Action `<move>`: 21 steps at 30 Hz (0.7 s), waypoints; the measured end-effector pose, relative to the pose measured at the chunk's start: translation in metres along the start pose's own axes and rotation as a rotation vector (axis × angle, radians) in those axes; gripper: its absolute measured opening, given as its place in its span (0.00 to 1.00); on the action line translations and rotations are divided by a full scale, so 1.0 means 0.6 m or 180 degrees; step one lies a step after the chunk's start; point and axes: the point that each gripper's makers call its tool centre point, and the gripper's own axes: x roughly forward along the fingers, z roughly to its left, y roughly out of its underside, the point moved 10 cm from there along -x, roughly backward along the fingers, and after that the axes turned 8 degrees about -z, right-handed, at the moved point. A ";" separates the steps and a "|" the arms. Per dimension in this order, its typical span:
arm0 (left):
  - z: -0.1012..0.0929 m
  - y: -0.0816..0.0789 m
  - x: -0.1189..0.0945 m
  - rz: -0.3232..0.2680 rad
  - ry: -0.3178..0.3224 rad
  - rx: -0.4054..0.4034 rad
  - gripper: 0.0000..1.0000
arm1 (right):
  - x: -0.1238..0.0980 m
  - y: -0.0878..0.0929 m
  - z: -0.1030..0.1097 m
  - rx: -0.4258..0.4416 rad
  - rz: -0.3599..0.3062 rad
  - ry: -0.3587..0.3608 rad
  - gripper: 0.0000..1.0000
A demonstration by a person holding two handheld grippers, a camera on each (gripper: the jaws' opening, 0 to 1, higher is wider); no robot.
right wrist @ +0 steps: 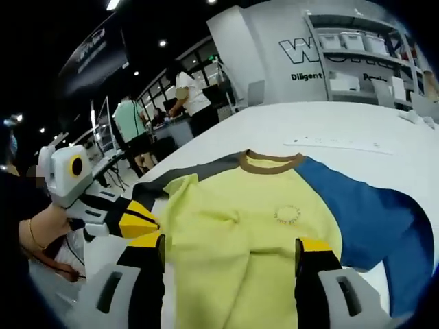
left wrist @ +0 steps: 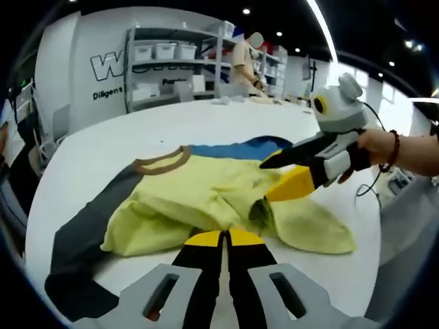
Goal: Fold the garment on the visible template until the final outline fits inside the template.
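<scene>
A yellow T-shirt (left wrist: 206, 195) with a brown collar (left wrist: 161, 163), a dark grey sleeve (left wrist: 86, 236) and a blue sleeve (left wrist: 236, 149) lies rumpled on the white table (left wrist: 137, 133). My left gripper (left wrist: 223, 237) is at the shirt's near edge, yellow tips together and shut on the fabric. It also appears in the right gripper view (right wrist: 155, 223), at the shirt's side. My right gripper (left wrist: 266, 180) comes in from the right, open, over a raised fold of the yellow body. In its own view the right gripper (right wrist: 230, 250) is spread wide over the yellow cloth (right wrist: 254, 219).
Metal shelves with white bins (left wrist: 171, 58) stand beyond the table. A person (left wrist: 243, 62) works at a far bench, and others (right wrist: 188, 99) stand at benches to the side. The table's rounded near edge (left wrist: 41, 205) curves close to the grey sleeve.
</scene>
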 end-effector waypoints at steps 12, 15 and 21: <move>0.001 -0.007 -0.049 -0.0045 -0.0110 0.0065 0.00 | -0.072 0.034 0.031 0.0018 0.0163 0.0074 0.75; 0.004 -0.008 -0.063 -0.0065 -0.0155 0.0045 0.00 | -0.094 0.050 0.039 0.0003 0.0245 0.0094 0.74; 0.007 -0.001 -0.091 -0.0013 -0.0202 0.0069 0.00 | -0.128 0.077 0.048 -0.0013 0.0364 0.0155 0.72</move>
